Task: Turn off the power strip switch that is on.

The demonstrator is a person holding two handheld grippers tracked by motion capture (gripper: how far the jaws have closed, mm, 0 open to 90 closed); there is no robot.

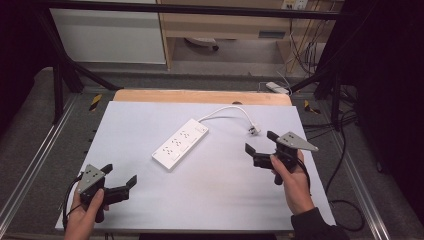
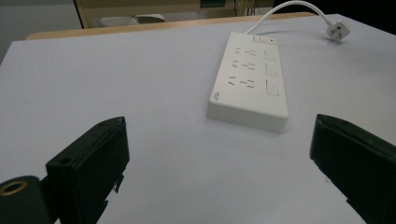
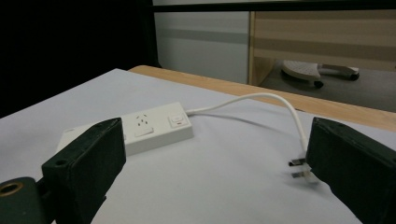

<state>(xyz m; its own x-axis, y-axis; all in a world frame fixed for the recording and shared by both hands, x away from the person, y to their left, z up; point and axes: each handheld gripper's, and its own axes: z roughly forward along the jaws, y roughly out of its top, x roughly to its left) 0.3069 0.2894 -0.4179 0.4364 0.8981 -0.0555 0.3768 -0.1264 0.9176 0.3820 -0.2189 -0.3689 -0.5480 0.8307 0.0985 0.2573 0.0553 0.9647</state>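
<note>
Both grippers, left gripper (image 1: 121,179) and right gripper (image 1: 259,142), had jaws apart, empty. Power strip (image 1: 180,143) ahead looked rigid, light, slippery; cord (image 1: 226,110) floppy. Best grabbed across its narrow sides.

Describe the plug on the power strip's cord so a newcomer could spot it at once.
Start at the white rectangular plastic power strip lying diagonally mid-table. Follow its white cord arcing toward the far right. It ends in the small white plug, lying loose with bare metal prongs, just beyond the right tongs.
</note>
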